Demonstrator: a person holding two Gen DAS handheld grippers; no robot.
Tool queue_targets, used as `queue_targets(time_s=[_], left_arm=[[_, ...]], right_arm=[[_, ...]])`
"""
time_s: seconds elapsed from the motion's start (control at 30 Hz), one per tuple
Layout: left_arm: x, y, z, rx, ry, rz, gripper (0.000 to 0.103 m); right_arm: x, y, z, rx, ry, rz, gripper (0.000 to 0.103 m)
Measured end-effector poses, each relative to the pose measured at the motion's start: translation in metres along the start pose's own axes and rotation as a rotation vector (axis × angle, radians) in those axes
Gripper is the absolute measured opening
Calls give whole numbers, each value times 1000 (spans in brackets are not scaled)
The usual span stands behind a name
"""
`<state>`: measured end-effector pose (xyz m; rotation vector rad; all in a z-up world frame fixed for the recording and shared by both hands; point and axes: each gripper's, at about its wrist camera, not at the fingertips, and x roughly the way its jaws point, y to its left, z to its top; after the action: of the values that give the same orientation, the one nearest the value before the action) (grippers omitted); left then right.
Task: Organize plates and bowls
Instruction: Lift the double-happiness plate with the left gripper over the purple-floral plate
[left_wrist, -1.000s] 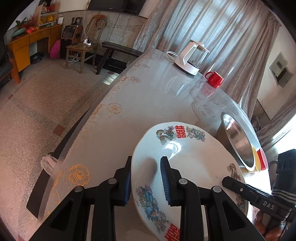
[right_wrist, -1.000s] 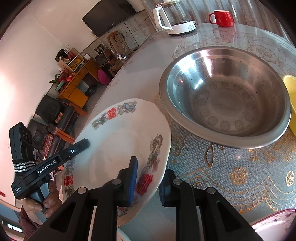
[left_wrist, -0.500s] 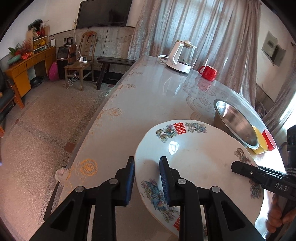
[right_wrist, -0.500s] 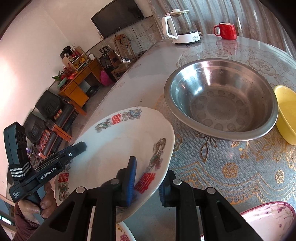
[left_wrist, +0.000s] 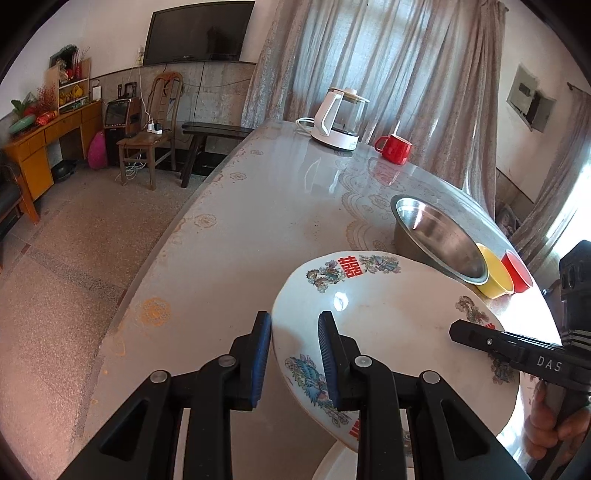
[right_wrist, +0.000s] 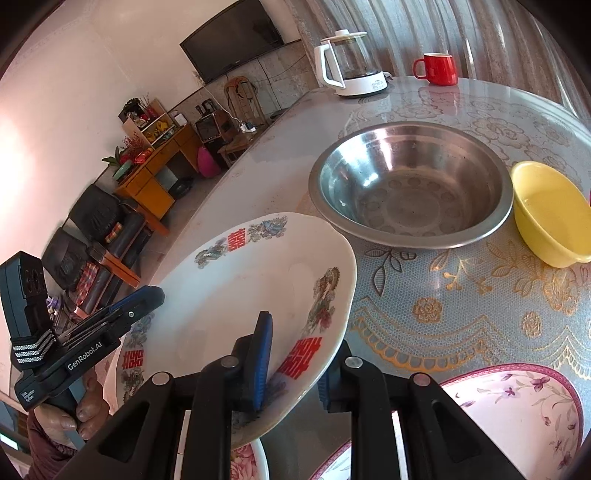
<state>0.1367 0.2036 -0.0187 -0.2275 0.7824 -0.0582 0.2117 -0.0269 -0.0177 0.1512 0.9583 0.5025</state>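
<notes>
A white plate (left_wrist: 388, 325) with red characters and bird prints is held above the table by both grippers. My left gripper (left_wrist: 295, 354) is shut on its left rim. My right gripper (right_wrist: 295, 362) is shut on the opposite rim of the plate (right_wrist: 240, 295). The right gripper also shows in the left wrist view (left_wrist: 480, 338), and the left gripper in the right wrist view (right_wrist: 140, 299). A steel bowl (right_wrist: 410, 184), a yellow bowl (right_wrist: 550, 214) and a red bowl (left_wrist: 519, 271) stand in a row beyond the plate.
A pink floral plate (right_wrist: 517, 413) lies at the near right, and another floral plate (right_wrist: 247, 461) lies under the held one. A white kettle (left_wrist: 338, 120) and red mug (left_wrist: 395, 149) stand at the far end of the table (left_wrist: 258, 206), whose edge runs along the left.
Both grippers have lifted the plate and drawn it back from the steel bowl. The yellow and red bowls have come into view.
</notes>
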Motion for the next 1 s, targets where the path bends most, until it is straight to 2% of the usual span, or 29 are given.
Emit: queue_targets(time_s=[0.1, 0.23, 0.33, 0.43, 0.5, 0.57, 0.63, 0.73, 0.83, 1.0], left_arm=[[2, -1, 1, -5, 10, -5, 26], [8, 13, 8, -94, 45, -103, 26], [17, 19, 13, -125, 92, -132, 27], [28, 32, 17, -203, 135, -139, 35], [34, 37, 19, -236, 157, -173, 36], [38, 33, 19, -223, 182, -219, 36], [42, 20, 19, -169, 196, -239, 33], [40, 2, 15, -76, 175, -131, 28], [30, -3, 12, -61, 153, -140, 26], [6, -14, 5, -6, 102, -105, 26]], right_arm=[[-1, -5, 0, 22, -1, 9, 20], [4, -12, 2, 66, 21, 25, 21], [4, -11, 2, 53, 17, 18, 21], [5, -8, 6, 48, 18, 15, 21], [5, -8, 5, 46, 20, 15, 21], [6, -8, 4, 46, 22, 14, 21], [7, -9, 2, 45, 24, 13, 21], [8, -7, 1, 38, 22, 11, 21], [5, -7, -1, 20, 14, -4, 21], [-9, -1, -6, 9, -9, 11, 22]])
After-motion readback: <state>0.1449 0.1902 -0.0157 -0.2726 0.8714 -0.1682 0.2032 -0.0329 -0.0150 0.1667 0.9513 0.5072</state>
